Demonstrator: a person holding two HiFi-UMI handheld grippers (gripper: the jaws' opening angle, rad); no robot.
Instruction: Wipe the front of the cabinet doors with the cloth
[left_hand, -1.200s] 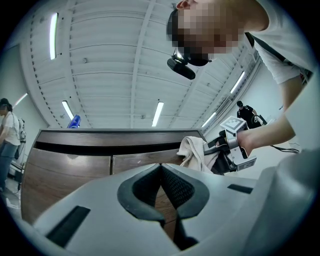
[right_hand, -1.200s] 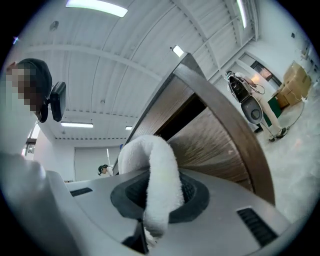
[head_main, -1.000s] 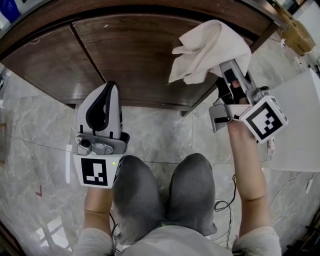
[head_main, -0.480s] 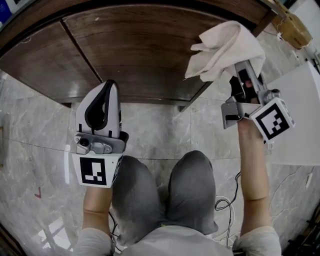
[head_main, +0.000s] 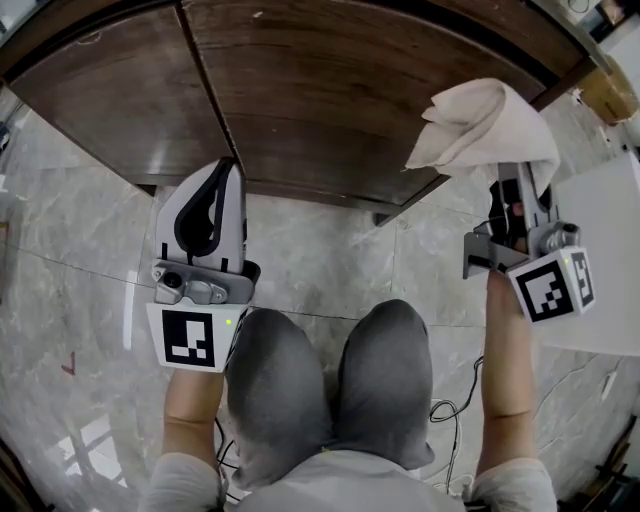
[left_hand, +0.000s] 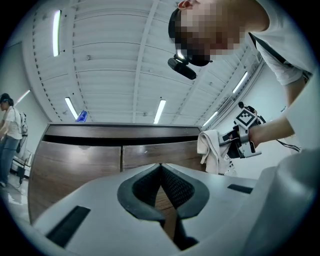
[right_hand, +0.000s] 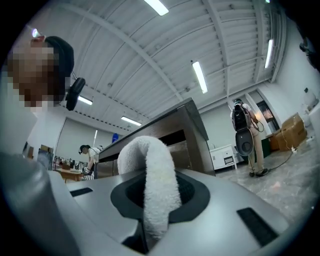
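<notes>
Cloth (head_main: 485, 125) held in the air off the right corner of the cabinet doors (head_main: 330, 90), touching neither.
The right hand-held gripper (head_main: 512, 185) pinches it, bunched and hanging roughly vertical. The left hand-held gripper (head_main: 213, 172) is pressed together and empty. The doors show no wiped trace, so both likely remain to be wiped.

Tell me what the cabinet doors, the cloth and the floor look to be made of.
Cabinet doors: dark brown wood or wood-look laminate, semi-matt, with grain streaks; which of the two, I can't tell.
Cloth: off-white terry-like fabric, with soft folds and a nubby pile in the right gripper view.
Floor: polished grey stone or marble-look tile, with veining, joint lines and reflections.
</notes>
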